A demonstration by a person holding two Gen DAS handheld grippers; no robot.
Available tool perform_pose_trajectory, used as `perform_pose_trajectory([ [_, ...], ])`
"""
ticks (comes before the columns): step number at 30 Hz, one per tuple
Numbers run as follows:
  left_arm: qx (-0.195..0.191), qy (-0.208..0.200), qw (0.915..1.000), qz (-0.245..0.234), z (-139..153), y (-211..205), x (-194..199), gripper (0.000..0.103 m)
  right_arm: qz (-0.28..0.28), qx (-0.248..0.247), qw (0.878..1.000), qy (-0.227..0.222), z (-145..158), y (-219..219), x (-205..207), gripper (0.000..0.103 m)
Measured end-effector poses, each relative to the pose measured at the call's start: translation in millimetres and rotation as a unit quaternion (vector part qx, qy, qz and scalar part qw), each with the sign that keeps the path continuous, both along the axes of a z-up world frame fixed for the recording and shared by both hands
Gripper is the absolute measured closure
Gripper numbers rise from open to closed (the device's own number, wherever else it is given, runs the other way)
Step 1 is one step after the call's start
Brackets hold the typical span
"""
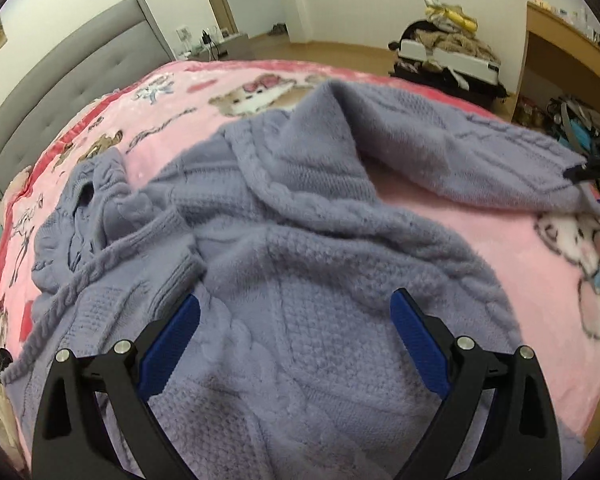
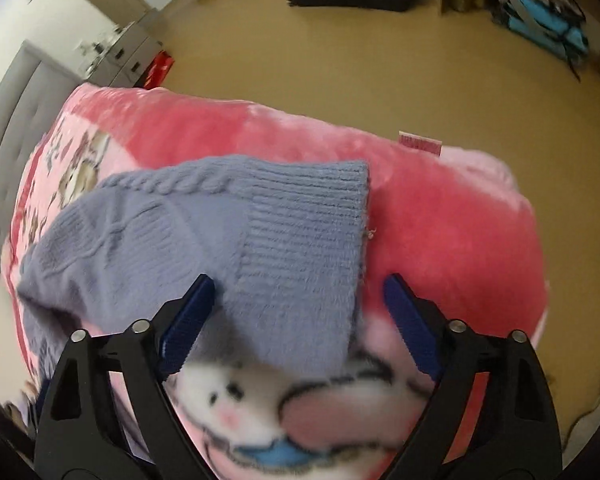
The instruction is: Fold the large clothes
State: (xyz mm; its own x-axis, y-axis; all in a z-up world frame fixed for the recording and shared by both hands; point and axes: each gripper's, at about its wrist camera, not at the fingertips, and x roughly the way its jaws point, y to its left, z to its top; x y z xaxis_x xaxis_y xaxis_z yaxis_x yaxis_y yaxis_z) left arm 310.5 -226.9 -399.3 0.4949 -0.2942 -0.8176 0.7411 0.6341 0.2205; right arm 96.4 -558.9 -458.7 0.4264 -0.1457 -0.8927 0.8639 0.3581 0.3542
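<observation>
- Left wrist view: left gripper (image 1: 296, 312) jaws wide, nothing between the pads; it hangs over the body of the sweater (image 1: 300, 280), a lavender cable-knit spread rumpled on the pink blanket (image 1: 500, 240) on the bed.
- One sleeve (image 1: 460, 148) runs off toward the far right of this view, long axis roughly across the frame; its end meets a dark gripper tip (image 1: 592, 184) at the picture edge, most likely the right one, though contact there is too small to judge.
- The other sleeve is bunched at the left (image 1: 96, 200), crumpled against the body; grey headboard (image 1: 80, 92) behind.
- Right wrist view: right gripper (image 2: 300, 292) jaws wide; the ribbed cuff (image 2: 312, 240) lies between them, nearer the left pad (image 2: 188, 320), not pinched; cuff rests flat on the blanket near the bed's edge, floor (image 2: 380, 60) beyond.
- Sleeve's long axis runs from the cuff back toward the lower left of this view, i.e. toward the body.
- Judgement: right hand is the nearer one to that sleeve; next move turns on closing across the cuff and carrying it inward along that axis onto the body; left hand is placed to pin the body.
</observation>
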Motion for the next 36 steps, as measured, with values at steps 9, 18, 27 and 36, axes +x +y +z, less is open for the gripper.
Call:
perform_pose_trajectory([
  [9, 0.018, 0.025, 0.9994, 0.015, -22.1, 7.7, 4.0, 0.009, 0.053, 0.016, 0.997, -0.055, 28.9, -3.8, 43.5, 0.085],
  [18, -0.039, 0.037, 0.9966, 0.063, -6.1, 35.1, 12.0, 0.009, 0.215, -0.046, 0.96, -0.176, 172.1, 37.3, 148.2, 0.086],
  [27, -0.079, 0.016, 0.9901, 0.115, 28.0, 115.6, 38.9, 0.009, 0.475, -0.046, 0.831, -0.286, 289.9, 177.9, 317.3, 0.086],
  [36, -0.087, -0.007, 0.9766, 0.196, 45.4, 220.9, 49.9, 0.009, 0.642, 0.039, 0.724, -0.249, 254.6, 372.9, 424.5, 0.086],
])
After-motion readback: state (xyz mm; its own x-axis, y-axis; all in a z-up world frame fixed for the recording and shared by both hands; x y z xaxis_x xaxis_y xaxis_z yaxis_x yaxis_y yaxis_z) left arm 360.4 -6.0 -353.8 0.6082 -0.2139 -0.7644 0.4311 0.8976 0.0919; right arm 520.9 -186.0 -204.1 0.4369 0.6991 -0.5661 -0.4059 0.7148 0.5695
